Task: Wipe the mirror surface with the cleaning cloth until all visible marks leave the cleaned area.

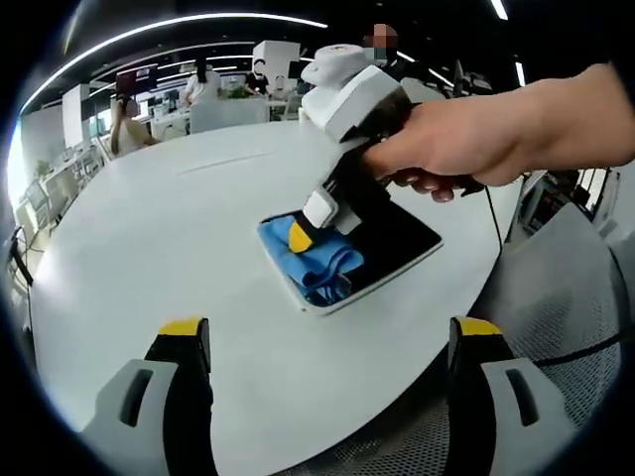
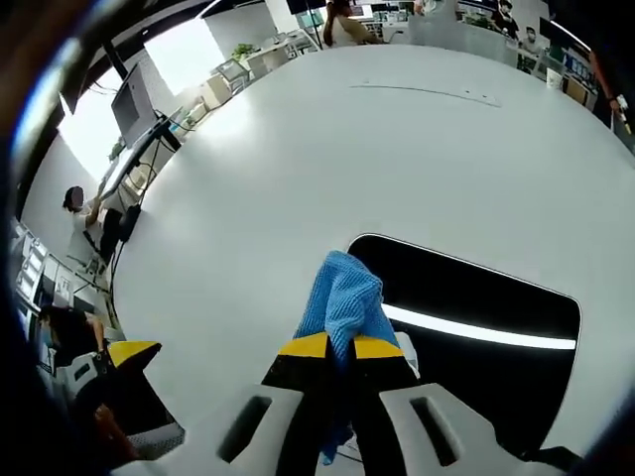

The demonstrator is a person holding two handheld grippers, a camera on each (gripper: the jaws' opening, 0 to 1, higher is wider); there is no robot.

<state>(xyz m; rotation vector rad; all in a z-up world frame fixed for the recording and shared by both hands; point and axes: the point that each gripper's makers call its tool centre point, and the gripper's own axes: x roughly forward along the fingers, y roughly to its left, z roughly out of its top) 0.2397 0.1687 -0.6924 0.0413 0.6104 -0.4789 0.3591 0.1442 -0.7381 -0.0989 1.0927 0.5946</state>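
Note:
A rectangular mirror point(image 1: 402, 243) with a dark face and pale frame lies flat on the white round table point(image 1: 179, 228). A blue cleaning cloth point(image 1: 316, 266) is bunched on the mirror's left end. A person's hand point(image 1: 476, 139) holds my right gripper point(image 1: 300, 236), which presses down onto the cloth. In the right gripper view my right gripper point(image 2: 342, 347) is shut on the blue cloth point(image 2: 342, 293), which rests at the near end of the mirror point(image 2: 476, 288). A bright light streak reflects in the glass. My left gripper point(image 1: 330, 332) stands open above the table's near edge, holding nothing.
A grey mesh chair point(image 1: 566, 307) stands at the table's right edge. Desks, monitors and several people fill the office behind the table point(image 2: 298, 149). The left gripper's yellow tip point(image 2: 129, 354) shows at the lower left of the right gripper view.

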